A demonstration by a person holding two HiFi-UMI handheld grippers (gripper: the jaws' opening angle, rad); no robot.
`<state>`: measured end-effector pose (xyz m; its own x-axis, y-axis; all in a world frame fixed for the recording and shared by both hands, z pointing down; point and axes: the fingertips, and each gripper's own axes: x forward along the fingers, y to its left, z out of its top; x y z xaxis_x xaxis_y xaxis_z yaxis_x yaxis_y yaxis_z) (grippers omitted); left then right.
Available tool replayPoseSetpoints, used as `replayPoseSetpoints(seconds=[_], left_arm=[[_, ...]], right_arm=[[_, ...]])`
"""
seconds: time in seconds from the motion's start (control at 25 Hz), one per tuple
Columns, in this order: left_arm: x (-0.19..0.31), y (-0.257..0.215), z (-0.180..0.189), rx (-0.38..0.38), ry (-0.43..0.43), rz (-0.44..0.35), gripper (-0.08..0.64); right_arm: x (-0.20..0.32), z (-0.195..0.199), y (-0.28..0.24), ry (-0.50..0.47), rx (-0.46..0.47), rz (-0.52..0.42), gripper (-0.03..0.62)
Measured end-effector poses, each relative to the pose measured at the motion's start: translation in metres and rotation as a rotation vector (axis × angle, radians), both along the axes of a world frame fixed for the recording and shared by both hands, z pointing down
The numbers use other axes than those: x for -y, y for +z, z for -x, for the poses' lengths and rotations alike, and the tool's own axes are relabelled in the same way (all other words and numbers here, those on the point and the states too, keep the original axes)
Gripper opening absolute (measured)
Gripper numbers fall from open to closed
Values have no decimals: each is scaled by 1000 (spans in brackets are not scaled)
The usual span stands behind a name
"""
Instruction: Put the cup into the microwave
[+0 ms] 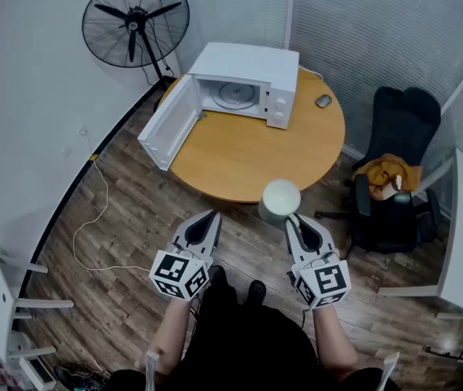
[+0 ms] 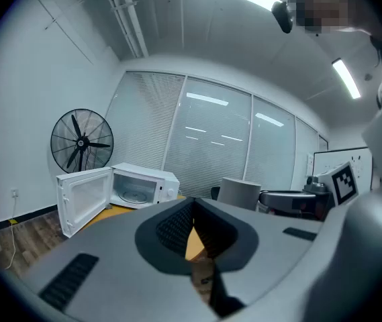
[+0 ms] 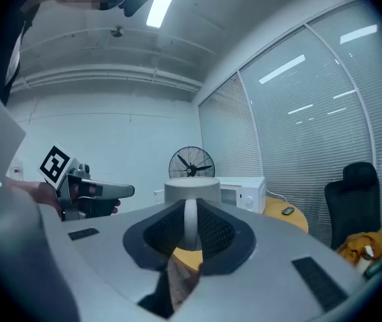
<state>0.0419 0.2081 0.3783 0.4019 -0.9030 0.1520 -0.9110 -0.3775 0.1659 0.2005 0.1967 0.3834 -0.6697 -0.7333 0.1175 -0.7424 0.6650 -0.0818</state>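
A pale grey cup (image 1: 281, 200) hangs in the air just off the near edge of the round wooden table (image 1: 247, 165). My right gripper (image 1: 294, 219) is shut on its handle; in the right gripper view the cup (image 3: 191, 188) stands upright just beyond the jaws, with its handle pinched between the pads. The white microwave (image 1: 251, 86) stands at the table's far side with its door (image 1: 168, 122) swung wide open to the left and its cavity empty. My left gripper (image 1: 211, 217) hovers left of the cup, shut and holding nothing. In the left gripper view the microwave (image 2: 140, 186) lies ahead, left.
A black fan (image 1: 135, 19) stands behind the microwave. A computer mouse (image 1: 323, 100) lies on the table to the right of the microwave. A black office chair (image 1: 395, 169) with an orange cloth is at the right. A white cable (image 1: 93, 218) trails over the wooden floor.
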Motion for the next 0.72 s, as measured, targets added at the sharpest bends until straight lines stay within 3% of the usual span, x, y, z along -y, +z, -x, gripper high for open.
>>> replayPoseSetpoints(seconds=[0.72], left_arm=[[0, 2, -10, 13, -19, 12, -5]], right_arm=[[5, -4, -7, -9, 48, -42, 57]])
